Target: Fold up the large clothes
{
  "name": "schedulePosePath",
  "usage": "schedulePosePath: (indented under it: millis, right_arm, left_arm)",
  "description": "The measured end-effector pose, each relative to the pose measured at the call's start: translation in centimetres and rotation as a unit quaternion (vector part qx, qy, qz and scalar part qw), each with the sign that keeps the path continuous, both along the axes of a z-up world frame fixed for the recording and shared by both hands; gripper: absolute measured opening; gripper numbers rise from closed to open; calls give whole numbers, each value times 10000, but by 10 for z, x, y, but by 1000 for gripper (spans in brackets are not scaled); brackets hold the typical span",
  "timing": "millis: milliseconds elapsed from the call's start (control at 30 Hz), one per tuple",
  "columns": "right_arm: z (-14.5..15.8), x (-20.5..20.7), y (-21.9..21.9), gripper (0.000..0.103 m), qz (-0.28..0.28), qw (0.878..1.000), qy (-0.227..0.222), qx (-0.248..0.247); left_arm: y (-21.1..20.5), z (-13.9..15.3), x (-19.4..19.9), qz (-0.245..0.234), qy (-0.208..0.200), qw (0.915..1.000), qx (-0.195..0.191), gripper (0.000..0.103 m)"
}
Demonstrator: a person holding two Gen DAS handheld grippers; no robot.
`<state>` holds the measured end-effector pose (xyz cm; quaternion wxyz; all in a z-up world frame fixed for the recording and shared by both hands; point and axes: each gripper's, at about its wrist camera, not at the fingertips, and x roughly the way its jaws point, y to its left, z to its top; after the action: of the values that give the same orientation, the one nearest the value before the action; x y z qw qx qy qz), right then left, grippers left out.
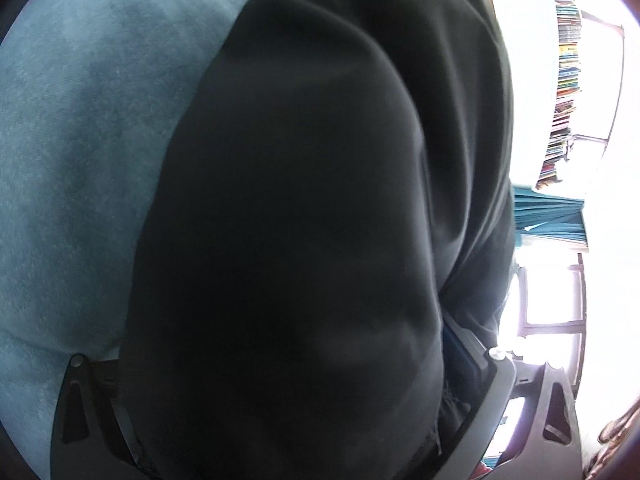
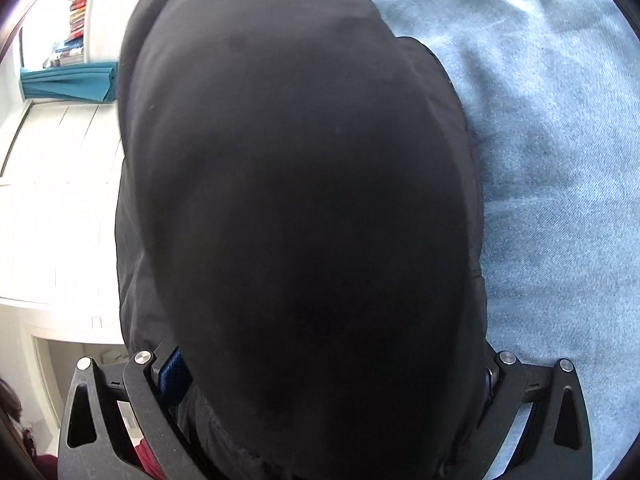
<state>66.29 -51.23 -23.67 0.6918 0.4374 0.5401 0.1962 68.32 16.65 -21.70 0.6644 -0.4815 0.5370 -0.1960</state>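
Note:
A black garment (image 1: 304, 216) fills the middle of the left wrist view and hides the fingertips of my left gripper (image 1: 288, 360). Its finger bases show at the lower left and lower right, wide apart, with the cloth bulging between them. In the right wrist view the same black garment (image 2: 304, 208) covers my right gripper (image 2: 332, 368) in the same way. A blue pad (image 2: 176, 376) shows on its left finger, far from the right finger. Both pairs of jaws stand apart, with garment between and over them.
A light blue bed cover lies under the garment (image 1: 72, 152) (image 2: 552, 152). Beyond the bed are a bookshelf (image 1: 564, 80), a teal curtain (image 1: 548, 220), a bright window and white cupboards (image 2: 56, 200).

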Motion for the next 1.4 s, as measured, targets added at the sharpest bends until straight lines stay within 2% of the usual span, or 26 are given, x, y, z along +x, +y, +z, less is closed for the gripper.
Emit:
schedulePosePath:
  millis: [100,233,267,333,367,400,433,500,567,633,800,967,1133,1267,1333,1400]
  right_arm:
    - [2,4,8,103,63,9999,103,-45]
    - [9,8,25,102,82,9998,94,158]
    - [12,8,31,100,99,9997,43,200]
    - [17,9,41,84,60,9994,-19,334]
    - [20,9,45,79,31,9992,-55,390]
    - [25,9,49,67,15,9990,-114,437]
    - [30,9,52,57,12,9988,-164,451]
    - [45,9,60,46,24,9986,-303,425]
    - [58,9,68,39,69,9985,-407,370]
    - [73,8,75,35,87,9978,-535,386]
    - [122,0,97,31,191,9942,-955,461]
    - [171,-12,118,30,358,9888,-1356,510]
    - [206,-29,131,30,367,9850,-1550,666]
    - [208,-36,140,30,332,9868,-1464,608]
    - [196,-17,146,30,303,9888,-1359,530]
    - [180,-20,141,30,284,9910,-1238,426]
  left_arm:
    - [-6,-1,-1,97,66,9999,9,103]
    - [-18,4,0,212,59,9997,121,102]
    - [-22,6,-1,223,23,9996,159,98]
    - [-30,11,-2,241,-79,9995,174,79]
    - [-35,15,-3,255,-133,9994,187,60]
    - [-41,20,-2,237,-190,9992,253,48]
    - [-53,29,1,199,-244,9990,329,43]
    - [-65,42,2,125,-346,9982,463,31]
    - [-75,54,2,159,-436,9980,421,28]
    - [-82,65,-2,183,-545,9981,232,26]
    - [-95,103,-15,203,-951,9950,-230,25]
    - [-102,144,-23,185,-1301,9908,-335,25]
    - [-104,181,-28,158,-1494,9881,-328,25]
    - [-116,185,-24,50,-1447,9894,-144,25]
    - [-121,176,-22,20,-1378,9904,-62,25]
    - [-125,157,-17,-26,-1287,9917,65,25]
